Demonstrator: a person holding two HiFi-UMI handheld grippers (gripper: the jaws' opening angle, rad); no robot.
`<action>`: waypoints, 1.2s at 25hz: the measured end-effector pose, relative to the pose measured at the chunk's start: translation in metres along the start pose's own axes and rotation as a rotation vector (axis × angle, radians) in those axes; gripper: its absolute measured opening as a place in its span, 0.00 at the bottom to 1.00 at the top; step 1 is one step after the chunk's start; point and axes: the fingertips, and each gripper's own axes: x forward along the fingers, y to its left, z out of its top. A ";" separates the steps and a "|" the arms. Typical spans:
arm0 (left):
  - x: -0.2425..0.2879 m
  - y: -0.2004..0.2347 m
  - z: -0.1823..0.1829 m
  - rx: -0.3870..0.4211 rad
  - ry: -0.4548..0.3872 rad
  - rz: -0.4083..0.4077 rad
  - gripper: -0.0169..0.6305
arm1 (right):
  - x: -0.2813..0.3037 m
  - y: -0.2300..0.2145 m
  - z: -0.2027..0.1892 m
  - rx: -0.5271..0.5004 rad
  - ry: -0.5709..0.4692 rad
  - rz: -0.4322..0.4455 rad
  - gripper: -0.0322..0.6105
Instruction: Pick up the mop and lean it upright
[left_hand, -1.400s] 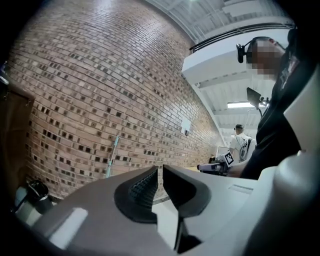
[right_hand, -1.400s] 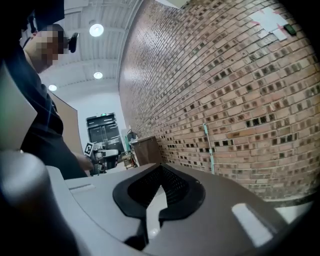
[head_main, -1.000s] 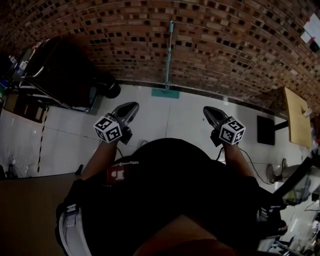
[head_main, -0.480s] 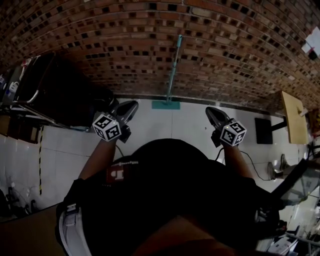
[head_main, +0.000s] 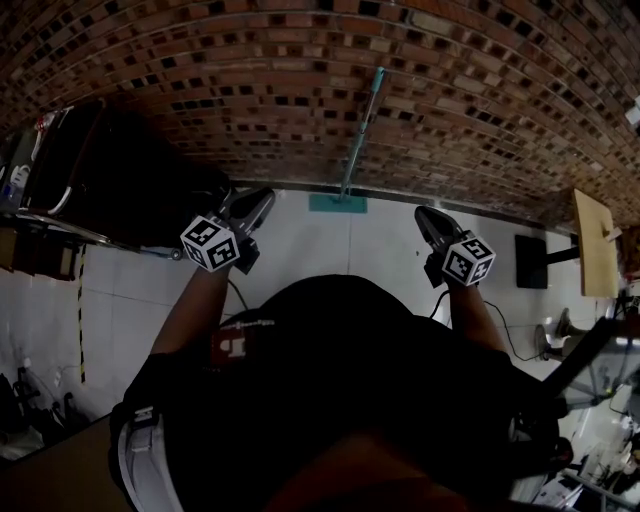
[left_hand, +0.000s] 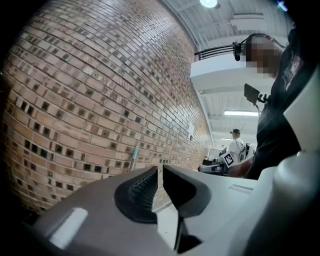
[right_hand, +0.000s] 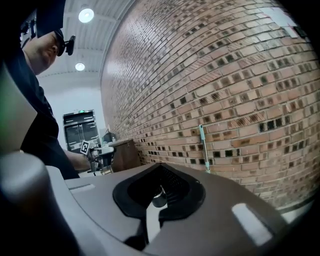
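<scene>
The mop stands upright with its teal handle (head_main: 362, 130) leaning on the brick wall and its flat teal head (head_main: 337, 203) on the white floor at the wall's foot. Nothing holds it. My left gripper (head_main: 262, 198) hangs in the air left of the mop head, jaws a narrow slit apart and empty. My right gripper (head_main: 424, 214) hangs to the right of it, shut on nothing. The handle (left_hand: 134, 156) shows above the left gripper (left_hand: 160, 170) in the left gripper view. It also shows, as the handle (right_hand: 204, 145), beyond the right gripper (right_hand: 160, 167).
A dark rack (head_main: 95, 165) stands by the wall at the left. A wooden board (head_main: 592, 245) and a black flat object (head_main: 530, 262) are at the right, with a cable (head_main: 515, 345) on the floor. A person (left_hand: 235, 147) stands far off.
The brick wall and mop have drawn nearer in the head view. Both grippers have moved along with the person toward the wall. Their jaws look unchanged and the mop has stayed leaning.
</scene>
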 end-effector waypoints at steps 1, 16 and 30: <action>0.005 0.000 0.000 0.001 0.002 0.002 0.07 | 0.003 -0.006 0.002 0.002 0.000 0.005 0.07; 0.120 -0.011 0.009 0.004 -0.035 0.189 0.07 | 0.036 -0.136 0.050 -0.052 0.058 0.222 0.07; 0.208 0.007 0.016 0.024 -0.018 0.154 0.07 | 0.068 -0.209 0.063 -0.046 0.075 0.241 0.07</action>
